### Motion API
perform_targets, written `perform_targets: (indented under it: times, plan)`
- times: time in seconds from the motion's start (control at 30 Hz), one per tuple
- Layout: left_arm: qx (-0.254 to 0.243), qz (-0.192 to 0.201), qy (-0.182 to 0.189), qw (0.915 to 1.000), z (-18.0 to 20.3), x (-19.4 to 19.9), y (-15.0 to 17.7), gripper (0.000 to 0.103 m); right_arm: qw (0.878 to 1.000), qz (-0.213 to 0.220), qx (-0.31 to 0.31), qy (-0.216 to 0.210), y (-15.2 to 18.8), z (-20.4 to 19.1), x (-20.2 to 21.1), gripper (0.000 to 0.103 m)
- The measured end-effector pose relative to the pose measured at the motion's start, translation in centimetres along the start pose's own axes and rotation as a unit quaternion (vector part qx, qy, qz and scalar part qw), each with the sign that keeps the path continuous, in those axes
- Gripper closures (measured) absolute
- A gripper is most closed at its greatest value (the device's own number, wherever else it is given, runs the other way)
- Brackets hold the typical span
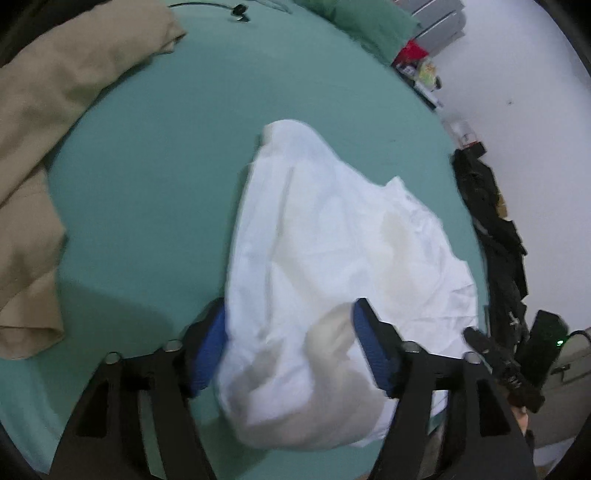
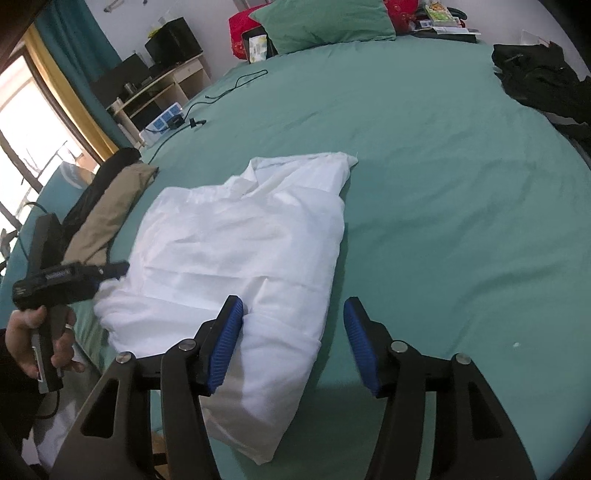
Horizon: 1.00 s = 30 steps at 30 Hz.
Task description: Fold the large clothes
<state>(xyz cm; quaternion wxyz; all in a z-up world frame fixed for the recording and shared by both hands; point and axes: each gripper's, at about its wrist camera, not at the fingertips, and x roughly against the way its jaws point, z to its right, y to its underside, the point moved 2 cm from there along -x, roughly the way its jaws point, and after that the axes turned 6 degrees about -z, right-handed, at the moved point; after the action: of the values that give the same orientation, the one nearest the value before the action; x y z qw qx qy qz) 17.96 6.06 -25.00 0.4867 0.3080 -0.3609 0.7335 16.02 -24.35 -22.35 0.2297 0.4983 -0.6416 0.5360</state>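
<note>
Roughly mid-fold: the white cotton shirt (image 2: 240, 251) lies partly folded on the teal bedsheet (image 2: 443, 184), collar end pointing toward the green pillow (image 2: 325, 22), hem end bunched at the near edge of the bed.

Left gripper (image 1: 288, 343): jaws wide, white cloth sits between the blue pads but they don't look pressed on it, so I read it as a release, not a grip. Right gripper (image 2: 293, 343): jaws parted, left pad just touching the shirt's near right corner, right pad over bare sheet. Nothing held.

My read on the step: a fold has been laid down and both tools are free. Next move probably calls for re-gripping the near hem corners and carrying them toward the collar, or first flattening the bunched lump on the left side.

View differences:
- Right wrist shows the whole shirt outline, the collar, and the person's hand (image 2: 40, 339) on the left tool's handle.
- Left wrist is motion-blurred near the pads, but shows the tan folded garment (image 1: 44, 147) left of the shirt and a black clothes pile (image 1: 491, 229) right of it, at the bed edge.
</note>
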Motion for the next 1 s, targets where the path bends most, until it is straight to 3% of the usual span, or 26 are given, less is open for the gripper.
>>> perform_targets:
  times: [0.1,0.17,0.37,0.5,0.6,0.73,0.93,1.0]
  plan:
    - [0.034,-0.017,0.110,0.9933,0.6,-0.9,0.2,0.027,1.000,-0.004,0.004,0.003,0.1,0.0,-0.9,0.047]
    - [0.039,-0.025,0.142,0.9888,1.1,-1.8,0.3,0.027,1.000,-0.008,0.006,0.002,0.0,-0.2,-1.4,0.047]
    - [-0.051,-0.050,0.107,0.9916,6.3,-4.0,1.5,0.027,1.000,-0.009,0.009,0.000,-0.1,-0.4,-2.0,0.047]
    - [-0.117,-0.051,0.033,0.9912,8.8,-4.8,1.4,0.027,1.000,-0.006,0.000,-0.009,0.1,0.0,-1.8,0.047]
    - [-0.138,-0.044,0.003,0.9894,8.7,-4.8,1.1,0.026,1.000,-0.006,-0.009,-0.019,0.2,0.4,-1.3,0.047]
    - [-0.181,-0.012,-0.065,0.9812,9.0,-4.5,1.5,0.024,0.999,-0.006,-0.011,-0.030,0.1,0.4,-1.2,0.045]
    - [-0.131,-0.001,-0.027,0.9910,8.3,-4.4,1.0,0.020,0.999,-0.004,-0.020,-0.040,0.1,0.8,-1.6,0.042]
    - [-0.101,-0.005,0.057,0.9932,8.0,-4.5,0.5,0.020,0.999,-0.005,-0.022,-0.044,0.1,1.0,-1.8,0.039]
